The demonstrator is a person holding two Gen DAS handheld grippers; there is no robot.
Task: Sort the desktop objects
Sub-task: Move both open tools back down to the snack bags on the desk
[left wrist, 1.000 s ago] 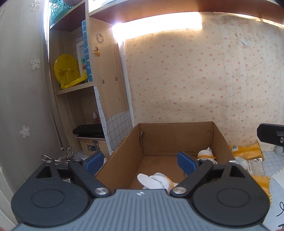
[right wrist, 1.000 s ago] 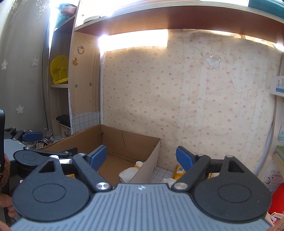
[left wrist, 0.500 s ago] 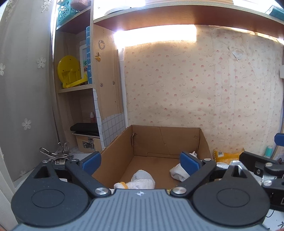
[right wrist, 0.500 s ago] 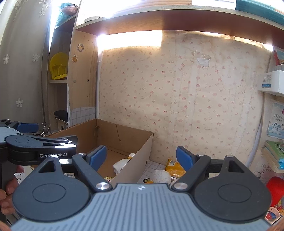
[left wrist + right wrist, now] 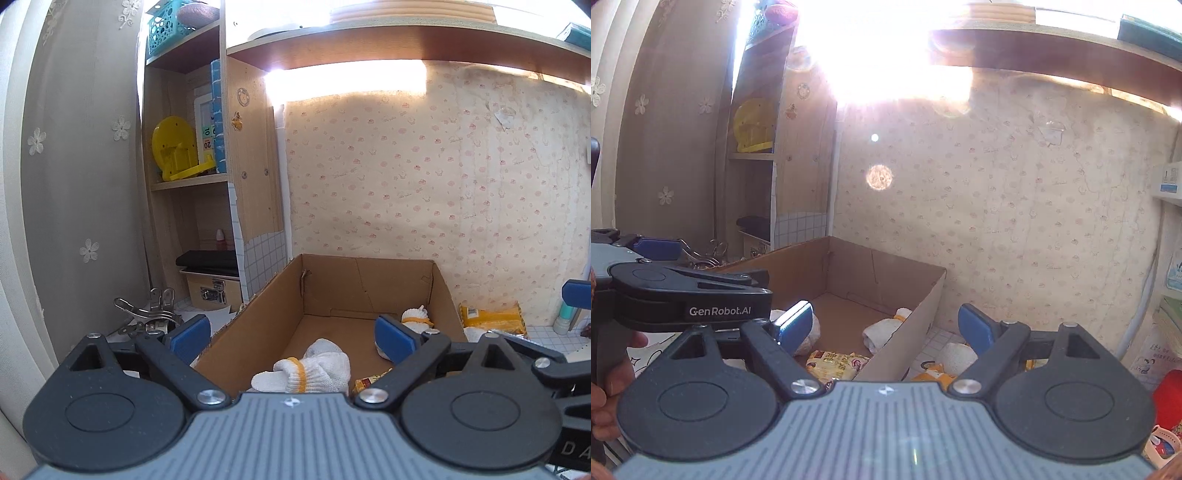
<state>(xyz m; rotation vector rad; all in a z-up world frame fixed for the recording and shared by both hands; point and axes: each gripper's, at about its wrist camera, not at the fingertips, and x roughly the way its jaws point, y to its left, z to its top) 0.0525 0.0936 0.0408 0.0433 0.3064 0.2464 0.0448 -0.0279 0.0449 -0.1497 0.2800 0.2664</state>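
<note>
Sorting next, we judge, means the white toy (image 5: 956, 356) on the table, just outside the box (image 5: 916, 317) wall, below and ahead of the right hand-held gripper (image 5: 886, 328), which is nearer; both pairs of jaws spread, empty. Box holds two gloves (image 5: 317, 369) & a snack pack (image 5: 836, 363). Left hand-held gripper (image 5: 291, 338) hangs over the box.

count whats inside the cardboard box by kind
white work gloves with yellow cuffs: 2, one near and one at the far right corner
yellow snack packet: 1
total: 3 in the cardboard box
</note>
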